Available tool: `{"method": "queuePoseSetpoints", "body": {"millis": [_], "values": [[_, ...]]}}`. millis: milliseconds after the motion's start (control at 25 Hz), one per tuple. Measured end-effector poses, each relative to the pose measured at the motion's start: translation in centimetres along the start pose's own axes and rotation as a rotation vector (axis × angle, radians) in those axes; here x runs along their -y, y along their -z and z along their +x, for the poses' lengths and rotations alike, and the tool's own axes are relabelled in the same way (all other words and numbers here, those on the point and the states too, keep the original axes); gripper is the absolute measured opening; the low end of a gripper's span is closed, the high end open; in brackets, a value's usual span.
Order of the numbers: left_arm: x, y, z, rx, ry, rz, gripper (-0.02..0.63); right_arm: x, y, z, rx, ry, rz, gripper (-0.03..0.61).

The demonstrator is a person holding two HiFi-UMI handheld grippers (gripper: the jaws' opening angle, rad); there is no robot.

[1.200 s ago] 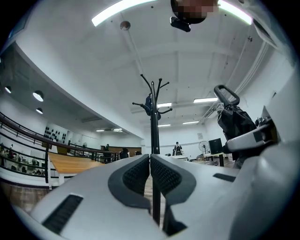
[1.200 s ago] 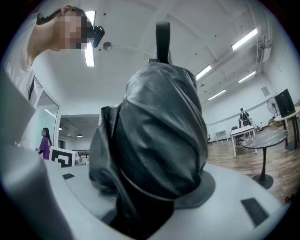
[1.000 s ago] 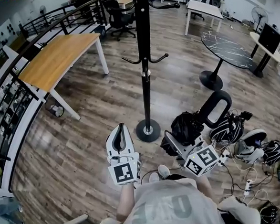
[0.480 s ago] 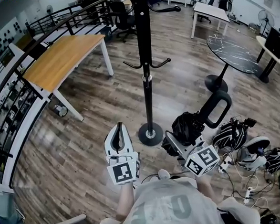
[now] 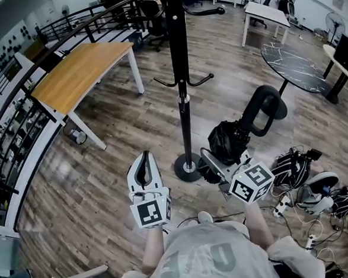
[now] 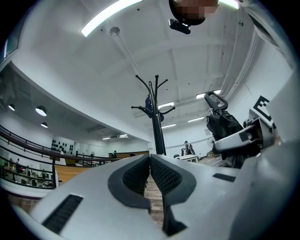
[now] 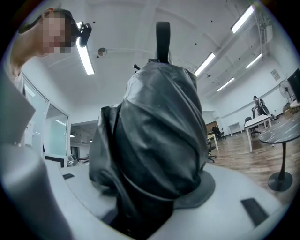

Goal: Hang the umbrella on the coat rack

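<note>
The black coat rack [image 5: 183, 99] stands on the wood floor just ahead, with low hooks [image 5: 183, 81] and a round base [image 5: 188, 167]. My right gripper [image 5: 216, 162] is shut on a folded black umbrella [image 5: 226, 140] whose loop handle [image 5: 261, 108] points up and to the right, right of the pole. The umbrella's fabric [image 7: 154, 140] fills the right gripper view, its handle [image 7: 162, 40] rising above it. My left gripper [image 5: 143, 167] is shut and empty, left of the base. The left gripper view shows the rack [image 6: 157, 122] ahead and the umbrella [image 6: 222, 124] to the right.
A wooden table [image 5: 80, 68] stands at the left behind a black railing [image 5: 18, 116]. A round dark table [image 5: 293, 62] and a white table [image 5: 266, 13] are at the back right. Bags, helmets and cables [image 5: 307, 179] lie on the floor at right.
My right gripper has carried the umbrella up and closer to the rack's pole. The left gripper has drifted slightly and stays shut.
</note>
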State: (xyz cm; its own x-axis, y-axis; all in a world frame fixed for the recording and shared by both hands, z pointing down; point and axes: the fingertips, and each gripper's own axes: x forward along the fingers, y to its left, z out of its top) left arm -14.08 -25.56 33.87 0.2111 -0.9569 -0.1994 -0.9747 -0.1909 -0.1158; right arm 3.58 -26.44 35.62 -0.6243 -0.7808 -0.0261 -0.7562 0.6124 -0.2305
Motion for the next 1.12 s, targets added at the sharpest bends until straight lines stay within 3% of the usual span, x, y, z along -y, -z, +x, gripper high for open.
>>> {"method": "queuePoseSetpoints", "body": {"millis": [360,680,1120], "values": [[0.1,0.9,0.1,-0.028,-0.029,-0.017,0.031,-1.2,-0.9,4.4,-0.066,-0.196,0.041,0.288],[-0.8,1.7,-0.3,-0.055,-0.068,-0.015,0.031,-3.2,2.3,7.6,-0.130,-0.397,0.236,0.288],[-3.2,2.8,-2.1,-0.077,-0.133,-0.025,0.031,-6.3,7.6,8.9,-0.247,-0.521,0.309,0.287]]}}
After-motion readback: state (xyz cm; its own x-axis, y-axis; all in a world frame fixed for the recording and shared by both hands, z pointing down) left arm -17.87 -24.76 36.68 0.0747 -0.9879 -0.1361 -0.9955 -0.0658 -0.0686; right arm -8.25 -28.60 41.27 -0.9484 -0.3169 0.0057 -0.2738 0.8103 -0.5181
